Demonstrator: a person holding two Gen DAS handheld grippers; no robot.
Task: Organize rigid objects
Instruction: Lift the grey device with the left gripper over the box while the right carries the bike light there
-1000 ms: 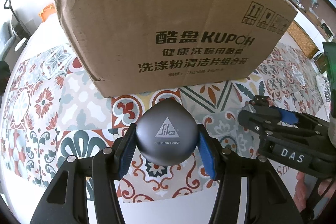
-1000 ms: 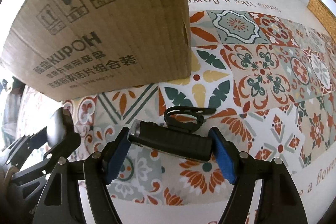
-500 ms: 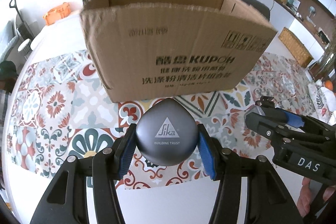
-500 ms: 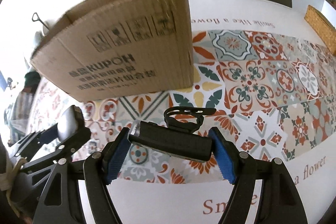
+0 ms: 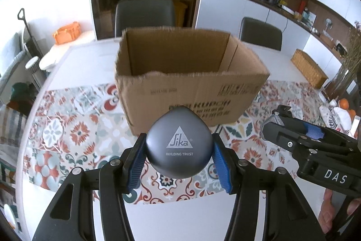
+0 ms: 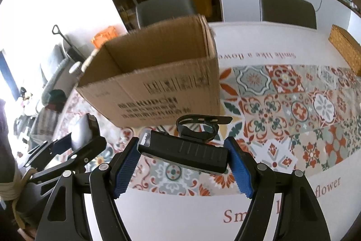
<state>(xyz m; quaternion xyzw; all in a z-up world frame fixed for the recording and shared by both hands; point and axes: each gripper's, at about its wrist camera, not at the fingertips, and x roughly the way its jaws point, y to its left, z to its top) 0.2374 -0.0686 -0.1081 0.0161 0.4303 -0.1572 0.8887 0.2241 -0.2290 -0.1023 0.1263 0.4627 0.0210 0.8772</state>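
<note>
My left gripper [image 5: 179, 150] is shut on a rounded grey Sika case [image 5: 179, 143], held above the tiled table runner [image 5: 74, 128]. My right gripper [image 6: 182, 157] is shut on a black bar-shaped light [image 6: 183, 151] with a strap mount [image 6: 198, 125] on its far side. An open cardboard box [image 5: 191, 83] stands just beyond both grippers, and what shows of its inside is bare cardboard. In the left wrist view the right gripper [image 5: 293, 130] shows at the right. The left gripper with the grey case [image 6: 82, 134] appears at the left of the right wrist view.
A wicker basket [image 5: 309, 68] sits at the table's far right, with oranges [image 5: 345, 104] and a vase of dried stems [image 5: 347, 69] at the right edge. Two dark chairs [image 5: 144, 15] stand behind the table. White tabletop [image 5: 176, 218] lies below the grippers.
Both grippers have risen with their objects. The box's front wall filled the views before; now its open top and inside walls are visible from above.
</note>
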